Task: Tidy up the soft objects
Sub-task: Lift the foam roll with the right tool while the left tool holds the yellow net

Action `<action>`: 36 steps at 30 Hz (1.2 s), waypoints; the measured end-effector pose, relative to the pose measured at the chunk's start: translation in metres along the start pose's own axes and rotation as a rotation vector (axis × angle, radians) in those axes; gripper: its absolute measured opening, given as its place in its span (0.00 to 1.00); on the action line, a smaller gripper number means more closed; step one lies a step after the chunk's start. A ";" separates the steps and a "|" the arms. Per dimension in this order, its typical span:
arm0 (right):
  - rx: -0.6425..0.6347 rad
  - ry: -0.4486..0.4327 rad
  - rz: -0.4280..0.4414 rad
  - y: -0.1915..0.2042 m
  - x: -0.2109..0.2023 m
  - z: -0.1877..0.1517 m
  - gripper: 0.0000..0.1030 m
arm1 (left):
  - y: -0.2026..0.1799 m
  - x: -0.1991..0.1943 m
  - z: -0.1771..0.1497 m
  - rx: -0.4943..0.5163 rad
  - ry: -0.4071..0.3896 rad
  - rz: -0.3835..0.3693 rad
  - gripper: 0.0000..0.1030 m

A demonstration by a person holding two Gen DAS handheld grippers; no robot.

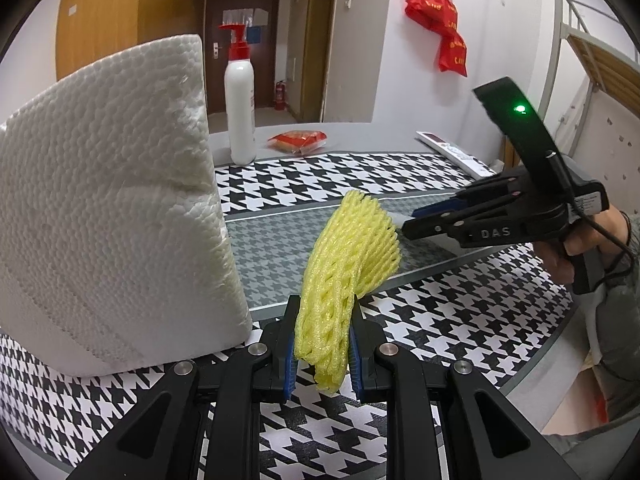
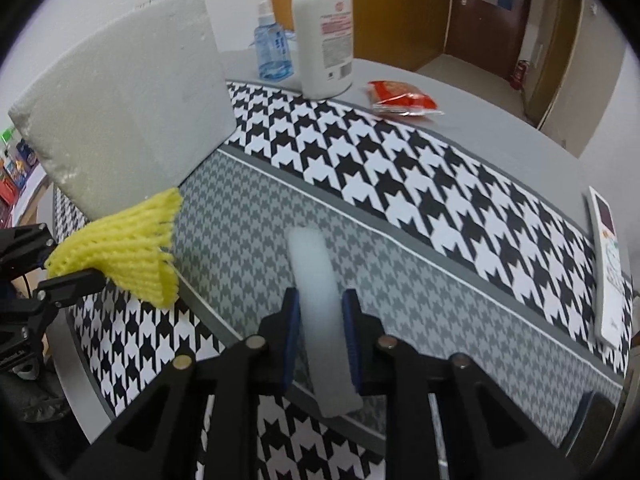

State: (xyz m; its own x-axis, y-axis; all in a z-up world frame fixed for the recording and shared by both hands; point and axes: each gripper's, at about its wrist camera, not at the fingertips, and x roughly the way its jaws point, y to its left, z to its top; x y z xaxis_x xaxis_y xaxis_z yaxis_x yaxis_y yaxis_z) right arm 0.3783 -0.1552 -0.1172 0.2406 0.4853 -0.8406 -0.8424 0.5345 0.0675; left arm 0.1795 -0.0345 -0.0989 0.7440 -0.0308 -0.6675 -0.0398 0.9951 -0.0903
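My left gripper (image 1: pixel 323 344) is shut on a yellow foam net sleeve (image 1: pixel 344 264) and holds it above the houndstooth mat; the sleeve also shows at the left of the right wrist view (image 2: pixel 124 240). My right gripper (image 2: pixel 320 320) is shut on a white foam strip (image 2: pixel 316 300), which sticks forward between the blue pads above the grey band of the mat. In the left wrist view the right gripper (image 1: pixel 412 220) sits just right of the yellow sleeve, its strip mostly hidden behind the sleeve.
A large white styrofoam block (image 1: pixel 108 208) stands at the left, also in the right wrist view (image 2: pixel 128 100). Behind stand a white pump bottle (image 1: pixel 239 108), a small blue bottle (image 2: pixel 274 48), a red snack packet (image 1: pixel 298 141) and a white remote (image 2: pixel 608 264).
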 end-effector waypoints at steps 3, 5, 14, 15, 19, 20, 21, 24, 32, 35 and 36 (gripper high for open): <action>0.025 -0.019 -0.015 0.001 -0.009 -0.005 0.24 | -0.003 0.001 0.001 0.003 0.000 -0.001 0.21; 0.036 -0.037 -0.012 0.002 -0.016 -0.008 0.24 | -0.005 0.001 0.001 0.007 0.001 -0.003 0.21; 0.100 -0.089 0.002 0.005 -0.035 -0.028 0.24 | -0.014 0.002 0.001 0.035 -0.008 -0.007 0.21; 0.106 -0.095 0.003 0.007 -0.037 -0.030 0.24 | -0.015 0.002 0.002 0.037 -0.007 -0.008 0.21; 0.135 -0.121 -0.010 0.007 -0.046 -0.037 0.24 | -0.017 0.002 0.003 0.046 -0.009 -0.014 0.21; 0.147 -0.131 -0.016 0.007 -0.049 -0.040 0.24 | -0.018 0.003 0.003 0.050 -0.008 -0.016 0.21; 0.155 -0.136 -0.017 0.007 -0.051 -0.042 0.24 | -0.019 0.003 0.003 0.053 -0.007 -0.016 0.21; 0.177 -0.153 -0.048 0.009 -0.057 -0.050 0.24 | -0.021 0.002 0.003 0.061 -0.008 -0.024 0.21; 0.280 -0.204 -0.069 0.016 -0.067 -0.069 0.24 | -0.024 0.004 0.008 0.074 -0.009 -0.028 0.21; 0.310 -0.219 -0.081 0.019 -0.071 -0.075 0.24 | -0.025 0.005 0.010 0.083 -0.015 -0.035 0.21; 0.323 -0.224 -0.090 0.020 -0.073 -0.077 0.24 | -0.025 0.005 0.011 0.082 -0.016 -0.038 0.21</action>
State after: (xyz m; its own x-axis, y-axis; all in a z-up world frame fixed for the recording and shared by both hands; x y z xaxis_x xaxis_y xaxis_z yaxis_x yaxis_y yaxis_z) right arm 0.3065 -0.2336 -0.0960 0.4356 0.5466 -0.7152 -0.6269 0.7544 0.1948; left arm 0.1914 -0.0582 -0.0923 0.7547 -0.0683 -0.6525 0.0432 0.9976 -0.0544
